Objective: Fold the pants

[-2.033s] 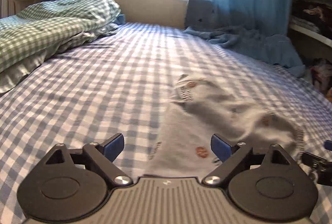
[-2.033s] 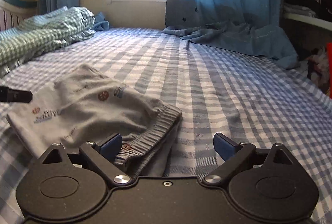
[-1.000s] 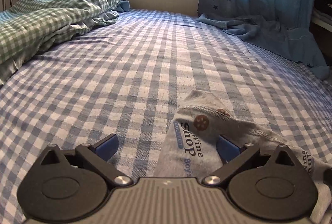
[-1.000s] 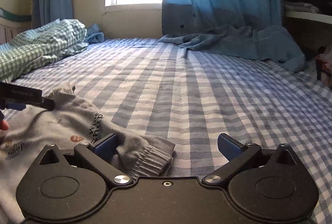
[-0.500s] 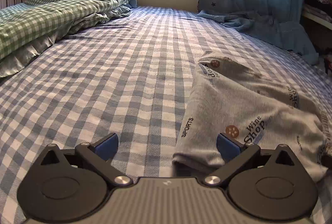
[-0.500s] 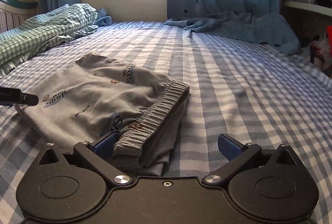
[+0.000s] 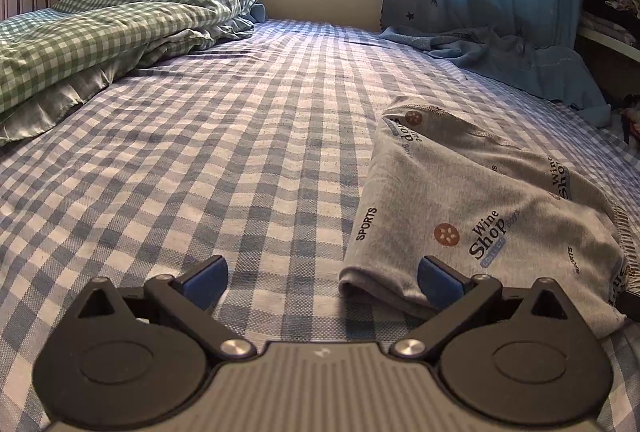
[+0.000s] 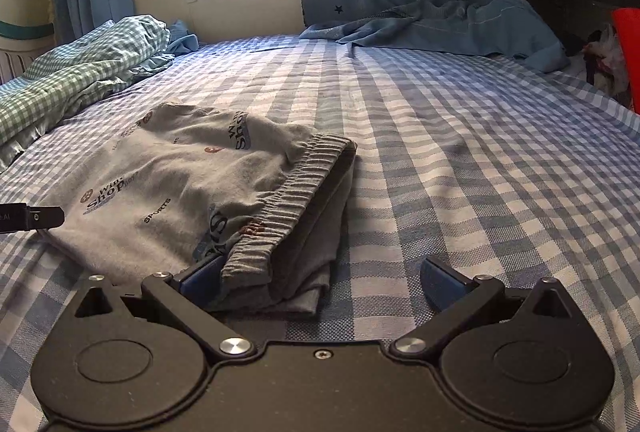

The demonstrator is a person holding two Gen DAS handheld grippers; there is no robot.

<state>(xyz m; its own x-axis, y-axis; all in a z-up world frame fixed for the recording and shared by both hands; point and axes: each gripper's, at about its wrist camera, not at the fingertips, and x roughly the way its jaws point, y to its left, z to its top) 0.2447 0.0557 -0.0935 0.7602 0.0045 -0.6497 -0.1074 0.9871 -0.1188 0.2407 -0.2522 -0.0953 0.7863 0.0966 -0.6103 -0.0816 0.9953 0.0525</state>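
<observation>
Right wrist: folded pants [image 8: 192, 187] between green quilt [image 8: 80, 71] and blue blanket [image 8: 440, 27].

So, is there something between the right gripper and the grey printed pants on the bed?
Nothing visible. The open right gripper is right at the waistband corner of the grey printed pants, with only blue checked bedsheet around.

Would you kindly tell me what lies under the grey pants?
The grey pants rest on the checked bedsheet. Whatever lies between their folded layers is covered.
</observation>
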